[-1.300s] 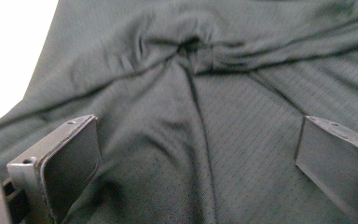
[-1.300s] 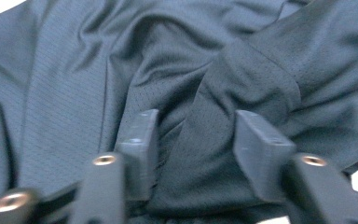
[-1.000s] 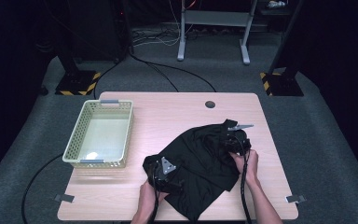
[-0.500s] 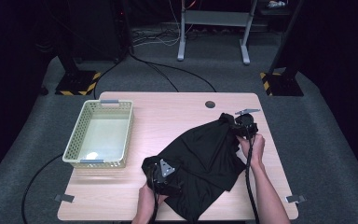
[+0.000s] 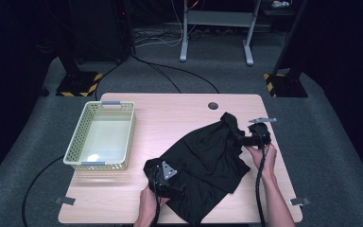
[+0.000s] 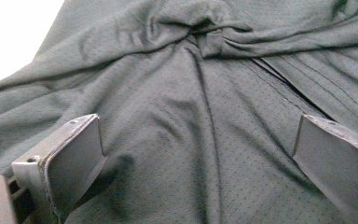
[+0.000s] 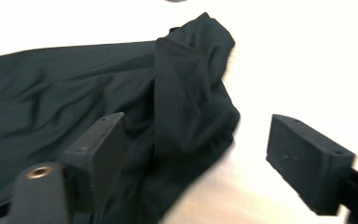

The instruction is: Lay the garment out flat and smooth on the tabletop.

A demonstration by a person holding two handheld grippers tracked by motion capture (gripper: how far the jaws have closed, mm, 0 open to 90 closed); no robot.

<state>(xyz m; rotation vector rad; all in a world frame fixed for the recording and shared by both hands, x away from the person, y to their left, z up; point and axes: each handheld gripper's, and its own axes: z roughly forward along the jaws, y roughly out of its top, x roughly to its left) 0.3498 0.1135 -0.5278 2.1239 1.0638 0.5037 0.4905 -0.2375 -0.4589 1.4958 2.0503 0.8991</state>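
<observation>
A black mesh garment (image 5: 208, 151) lies spread on the wooden table (image 5: 170, 113), running from the near edge up to the right. My left gripper (image 5: 170, 179), with a grey plate on top, rests on the garment's near left part. In the left gripper view its jaws (image 6: 196, 126) stand wide open over the wrinkled cloth (image 6: 205, 74). My right gripper (image 5: 246, 138) sits at the garment's far right corner. Its jaws (image 7: 196, 122) have just been opening and stand apart, with a folded ribbed edge (image 7: 186, 93) lying ahead of them, unpinched.
A pale yellow plastic basket (image 5: 75, 150) stands at the table's left. A round cable hole (image 5: 212, 105) is near the far edge. Tape strips (image 5: 298, 202) mark the table's near corners. Cables trail from both grippers off the near edge.
The right gripper carried the garment's corner to the right and away from the person, stretching the cloth, then its jaws opened and let go. The left gripper has stayed put.
</observation>
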